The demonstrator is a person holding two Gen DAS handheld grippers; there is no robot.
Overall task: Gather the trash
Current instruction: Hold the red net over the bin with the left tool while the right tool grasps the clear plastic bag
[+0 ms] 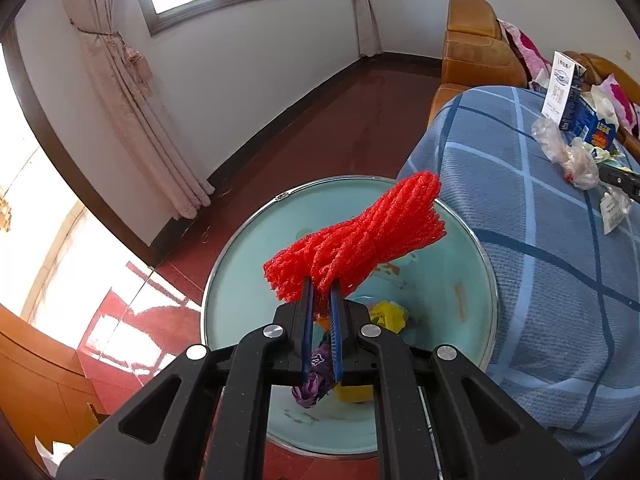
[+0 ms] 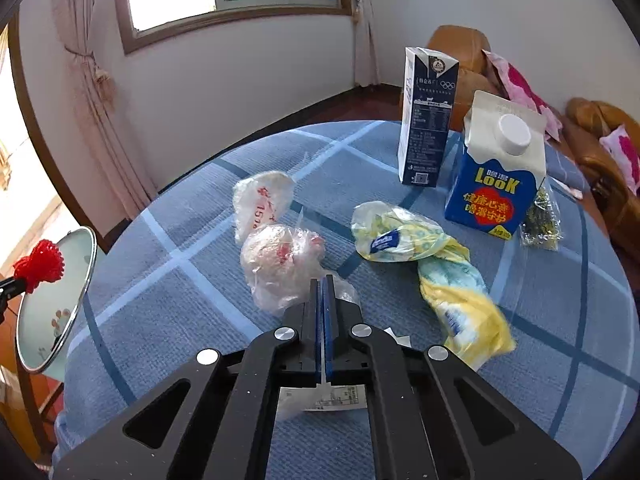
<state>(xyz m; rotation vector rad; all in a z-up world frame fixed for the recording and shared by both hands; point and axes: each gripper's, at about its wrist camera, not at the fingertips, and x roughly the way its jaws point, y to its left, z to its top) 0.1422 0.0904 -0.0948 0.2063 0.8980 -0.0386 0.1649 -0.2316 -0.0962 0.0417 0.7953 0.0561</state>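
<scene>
My left gripper (image 1: 322,284) is shut on a red foam net (image 1: 360,236) and holds it above a teal bin (image 1: 440,280) with a chrome rim. Yellow and purple scraps (image 1: 386,314) lie at the bin's bottom. In the right wrist view my right gripper (image 2: 322,280) is shut on the thin tail of a crumpled clear plastic bag (image 2: 280,268) lying on the blue checked table (image 2: 560,320). A white printed label (image 2: 320,400) shows under the fingers. Far left in that view, the red foam net (image 2: 40,264) hangs over the teal bin (image 2: 44,320).
On the table lie a white bag with red print (image 2: 260,200), a yellow-green wrapper (image 2: 460,300), a blue LOOK carton (image 2: 496,184), a tall dark carton (image 2: 428,120) and a small clear packet (image 2: 540,216). An orange sofa (image 1: 476,48) stands behind, above a red floor (image 1: 320,120).
</scene>
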